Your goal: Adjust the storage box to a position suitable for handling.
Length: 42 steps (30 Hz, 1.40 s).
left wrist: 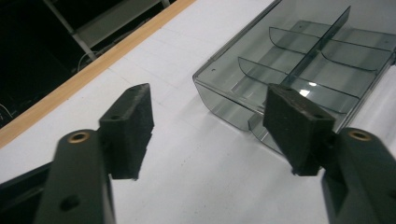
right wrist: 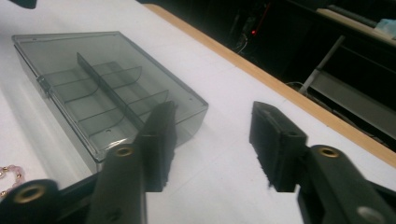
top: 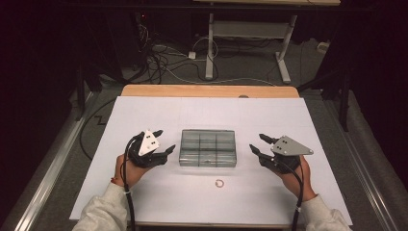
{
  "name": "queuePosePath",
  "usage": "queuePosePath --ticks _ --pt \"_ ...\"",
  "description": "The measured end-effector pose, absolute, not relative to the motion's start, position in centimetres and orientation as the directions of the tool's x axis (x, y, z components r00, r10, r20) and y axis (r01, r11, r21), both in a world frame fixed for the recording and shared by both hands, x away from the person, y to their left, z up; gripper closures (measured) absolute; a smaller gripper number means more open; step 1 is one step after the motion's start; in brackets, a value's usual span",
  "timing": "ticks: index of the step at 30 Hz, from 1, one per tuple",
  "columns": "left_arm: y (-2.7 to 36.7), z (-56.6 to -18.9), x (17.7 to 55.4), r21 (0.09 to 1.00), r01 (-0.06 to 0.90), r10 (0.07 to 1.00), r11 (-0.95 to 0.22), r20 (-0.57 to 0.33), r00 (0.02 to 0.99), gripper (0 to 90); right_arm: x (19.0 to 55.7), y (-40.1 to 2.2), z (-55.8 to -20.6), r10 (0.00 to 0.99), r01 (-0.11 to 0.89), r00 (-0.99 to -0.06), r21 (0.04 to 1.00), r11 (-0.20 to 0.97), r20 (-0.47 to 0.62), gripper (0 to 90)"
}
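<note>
table: white top, wooden far edge, bare room on all sides | clear divided box: closed, centre, between grippers | left gripper: jaws spread, empty, just beside box | right gripper: same | bead bracelet: near the box's front edge

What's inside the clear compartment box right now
The smoky plastic box shows only its dividers; the compartments in both gripper views look empty. The high view's near row has a glare, so a small item cannot be excluded.
</note>
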<state>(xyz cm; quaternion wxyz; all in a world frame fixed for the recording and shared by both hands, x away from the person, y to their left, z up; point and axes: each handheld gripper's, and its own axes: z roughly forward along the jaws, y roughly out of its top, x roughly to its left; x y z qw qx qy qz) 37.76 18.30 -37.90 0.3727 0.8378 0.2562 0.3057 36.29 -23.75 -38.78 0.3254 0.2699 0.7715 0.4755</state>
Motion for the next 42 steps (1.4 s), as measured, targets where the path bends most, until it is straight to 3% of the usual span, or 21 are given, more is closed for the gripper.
queuePosePath --ticks 6,12,42 --pt "18.8 -37.8 36.7 0.781 0.192 0.661 -0.595 0.339 0.669 20.6 35.2 -24.7 -38.6 0.751 0.095 -0.611 0.919 0.383 -0.25 36.3" --pt "19.1 -38.5 35.4 0.776 0.166 0.65 -0.609 0.369 0.664 19.9 34.4 -25.9 -38.9 0.767 0.094 -0.591 0.923 0.374 -0.25 30.9" --pt "23.7 -42.5 31.3 0.731 0.285 0.671 -0.62 0.307 0.675 18.8 30.8 -28.6 -42.8 0.781 0.141 -0.574 0.91 0.391 -0.246 29.9"
